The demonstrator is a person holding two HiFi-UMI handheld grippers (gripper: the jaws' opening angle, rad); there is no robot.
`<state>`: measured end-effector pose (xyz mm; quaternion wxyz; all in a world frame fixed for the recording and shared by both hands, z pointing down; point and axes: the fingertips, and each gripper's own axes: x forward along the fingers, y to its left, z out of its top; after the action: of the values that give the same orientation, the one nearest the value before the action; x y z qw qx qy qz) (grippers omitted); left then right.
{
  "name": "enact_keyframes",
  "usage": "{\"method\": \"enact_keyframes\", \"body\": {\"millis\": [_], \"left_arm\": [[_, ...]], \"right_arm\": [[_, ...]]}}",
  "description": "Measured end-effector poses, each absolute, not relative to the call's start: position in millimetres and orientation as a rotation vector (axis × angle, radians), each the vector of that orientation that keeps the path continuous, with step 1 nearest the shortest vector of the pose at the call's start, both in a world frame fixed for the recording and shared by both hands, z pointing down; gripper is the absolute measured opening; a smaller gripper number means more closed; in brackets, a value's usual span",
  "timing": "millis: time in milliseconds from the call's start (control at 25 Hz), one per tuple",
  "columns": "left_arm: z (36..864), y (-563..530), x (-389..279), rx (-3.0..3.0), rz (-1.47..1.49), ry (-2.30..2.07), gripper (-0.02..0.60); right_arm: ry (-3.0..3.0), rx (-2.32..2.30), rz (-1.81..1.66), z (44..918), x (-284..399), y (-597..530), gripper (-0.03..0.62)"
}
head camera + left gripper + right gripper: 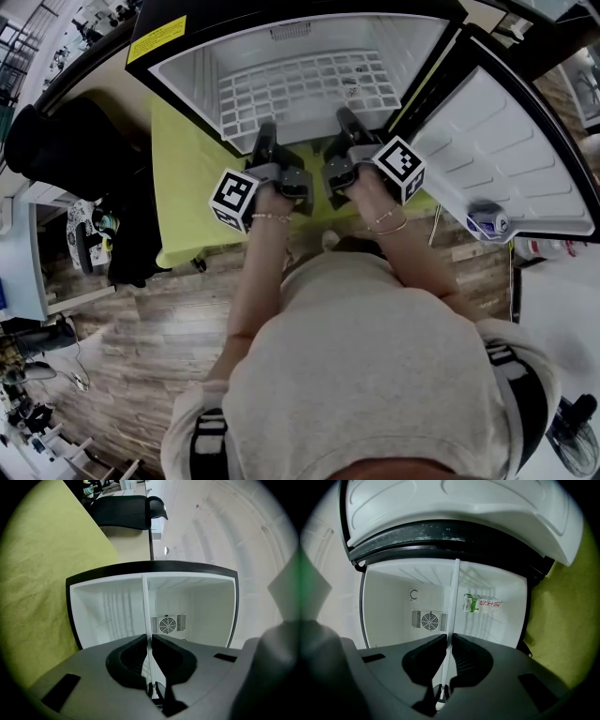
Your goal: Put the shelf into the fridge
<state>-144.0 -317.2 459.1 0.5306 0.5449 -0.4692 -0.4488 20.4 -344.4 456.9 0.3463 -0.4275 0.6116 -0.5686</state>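
Shelf (309, 84) — in left gripper (266, 131), right gripper (344, 120)

A plain beige top (366, 375) and two grey grippers.
Thin bracelets (270, 217) on both wrists; the left gripper (265, 136) and right gripper (345, 124) have black pads (126, 660), each with a cube (234, 199) of black-and-white square markers.

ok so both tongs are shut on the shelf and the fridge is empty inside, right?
No, not empty: the right gripper view shows a carton inside the fridge. The left tongs and right tongs are shut on the shelf, as you said.
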Motion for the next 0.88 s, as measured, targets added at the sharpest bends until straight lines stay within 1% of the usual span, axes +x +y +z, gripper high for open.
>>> {"method": "enact_keyframes", "body": {"millis": [880], "left_arm": [[460.3,-339.3,-145.8,1.331,-1.054,-1.100,0.029]], "right_arm": [[1.556,-1.099,-1.484,461.8,17.7,-366.8,0.032]]}}
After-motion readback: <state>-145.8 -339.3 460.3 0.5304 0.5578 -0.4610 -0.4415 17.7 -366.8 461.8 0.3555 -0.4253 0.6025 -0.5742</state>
